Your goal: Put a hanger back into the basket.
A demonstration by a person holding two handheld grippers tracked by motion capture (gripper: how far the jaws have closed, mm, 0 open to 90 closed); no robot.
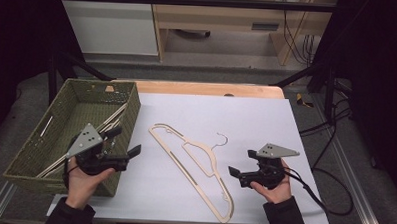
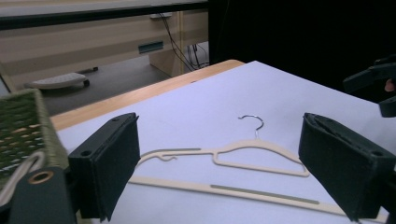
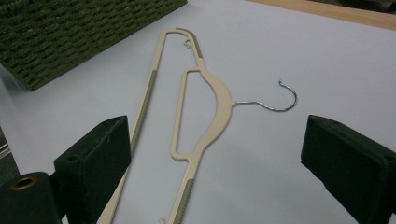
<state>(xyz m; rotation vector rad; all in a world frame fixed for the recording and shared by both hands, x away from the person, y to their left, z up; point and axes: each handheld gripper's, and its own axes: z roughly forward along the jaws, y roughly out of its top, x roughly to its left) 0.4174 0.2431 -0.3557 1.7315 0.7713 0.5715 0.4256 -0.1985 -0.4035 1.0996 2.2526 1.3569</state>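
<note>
1. Left gripper [image 1: 128,142] sits in my left hand [image 1: 84,180] over the near right corner of the basket [image 1: 35,146], jaws wide apart with nothing between them; in the left gripper view the black pads [image 2: 109,168] frame the hanger without touching it.
2. Right gripper [image 1: 240,166] rests in my right hand [image 1: 274,187] just right of the hanger, jaws spread wide and empty; I see its pads [image 3: 95,158] standing clear of the hanger in the right gripper view.
3. Between the two grippers, a cream plastic hanger [image 1: 194,164] lies flat on the white tabletop [image 1: 256,119], running diagonally from near the basket toward the table's near edge.
4. Its body is thin and flat, with a long straight bar carrying grey-green ribbed grip strips [image 3: 144,102], a curved shoulder piece and a small notch hook near one end.
5. A slim silver wire hook [image 1: 220,139] curls from the middle of the shoulder piece, pointing toward the far right.
6. Woven olive-green fibre makes up the rectangular basket, coarse in texture; pale hangers [image 1: 108,120] lie inside it.
7. Bare wood edging [image 1: 207,89] shows along the table's far side.
</note>
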